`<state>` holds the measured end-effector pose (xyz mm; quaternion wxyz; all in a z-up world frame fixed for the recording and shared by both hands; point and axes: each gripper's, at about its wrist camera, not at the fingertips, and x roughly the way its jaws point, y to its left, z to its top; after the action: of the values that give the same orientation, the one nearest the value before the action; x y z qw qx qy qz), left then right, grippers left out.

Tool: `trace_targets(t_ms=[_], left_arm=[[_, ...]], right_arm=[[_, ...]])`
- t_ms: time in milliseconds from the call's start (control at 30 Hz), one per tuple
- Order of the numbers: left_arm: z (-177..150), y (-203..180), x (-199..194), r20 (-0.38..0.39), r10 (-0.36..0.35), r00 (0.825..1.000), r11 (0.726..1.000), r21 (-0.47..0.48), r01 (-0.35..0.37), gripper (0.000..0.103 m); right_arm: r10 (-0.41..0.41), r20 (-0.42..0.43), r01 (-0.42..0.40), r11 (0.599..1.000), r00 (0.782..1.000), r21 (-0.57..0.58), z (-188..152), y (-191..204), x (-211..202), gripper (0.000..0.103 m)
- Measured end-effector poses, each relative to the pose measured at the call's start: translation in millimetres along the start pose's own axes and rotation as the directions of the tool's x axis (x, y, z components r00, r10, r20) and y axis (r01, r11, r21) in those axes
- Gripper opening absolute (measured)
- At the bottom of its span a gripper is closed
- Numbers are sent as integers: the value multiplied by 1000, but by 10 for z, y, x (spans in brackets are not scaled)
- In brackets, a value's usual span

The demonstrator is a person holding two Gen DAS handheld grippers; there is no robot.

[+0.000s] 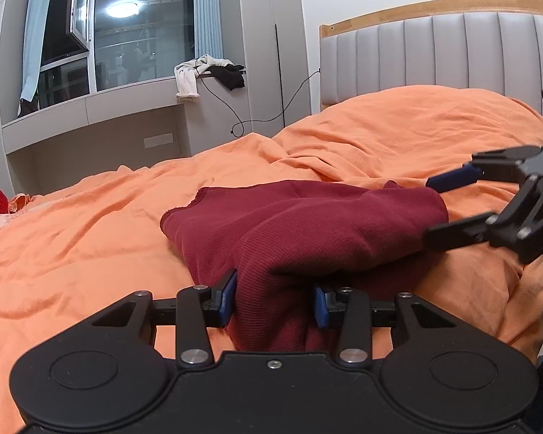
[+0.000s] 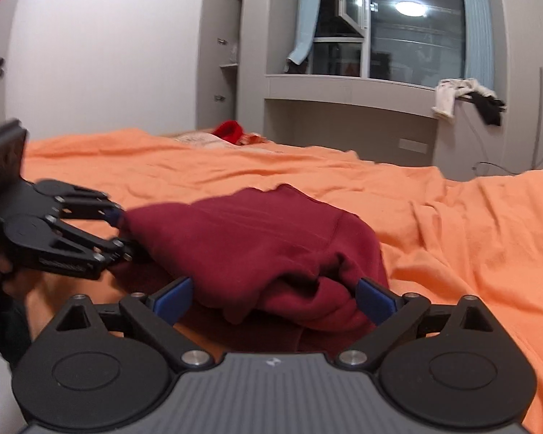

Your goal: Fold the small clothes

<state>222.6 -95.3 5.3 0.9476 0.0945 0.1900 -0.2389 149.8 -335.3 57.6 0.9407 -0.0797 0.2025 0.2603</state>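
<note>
R hand-held gripper (image 2: 273, 298) wide open w/ maroon garment (image 2: 257, 249) bunched between pads, orange bedspread (image 2: 470, 224).

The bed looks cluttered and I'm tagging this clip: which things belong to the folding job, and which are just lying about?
Part of the job:
- maroon garment
- left gripper, closed on the garment's near end
- right gripper, open
- orange bedspread, the work surface

Lying about:
- white cloth and black cloth on the ledge
- red item
- cable
</note>
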Motion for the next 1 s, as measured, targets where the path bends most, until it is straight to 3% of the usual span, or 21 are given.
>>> trace_targets(t_ms=[33, 133, 200, 300, 533, 700, 833, 900, 1000], left_arm=[[1, -3, 1, 1, 1, 1000, 1000, 1, -1, 43], [-15, -14, -11, 5, 3, 1000, 1000, 13, -3, 43], [-16, -23, -26, 12, -2, 1000, 1000, 19, 2, 43], [-12, -17, -48, 22, -15, 1000, 1000, 18, 15, 43], [6, 31, -129, 50, -69, 996, 997, 18, 68, 44], [65, 333, -138, 57, -179, 982, 970, -159, 186, 45], [71, 366, -129, 52, -204, 978, 962, -177, 210, 47], [101, 373, -135, 46, -224, 974, 958, -173, 229, 53], [125, 449, -191, 62, -271, 961, 943, -185, 278, 74]], right_arm=[[-12, -3, 12, 1000, 1000, -8, -4, 21, 23, 97], [-58, 32, 60, 995, 998, -83, 12, 131, 9, 78], [-84, 69, 94, 984, 994, -149, 22, 198, -36, 48], [-135, 69, 147, 966, 988, -213, 46, 279, -57, 25], [-156, 4, 152, 957, 988, -247, 9, 233, -3, 19], [-145, -36, 131, 957, 989, -258, -80, 205, 49, 19], [-148, -40, 132, 954, 988, -270, -96, 215, 70, 19], [-151, -40, 135, 954, 988, -269, -94, 198, 65, 19], [-158, -38, 143, 952, 987, -270, -92, 190, 45, 20]])
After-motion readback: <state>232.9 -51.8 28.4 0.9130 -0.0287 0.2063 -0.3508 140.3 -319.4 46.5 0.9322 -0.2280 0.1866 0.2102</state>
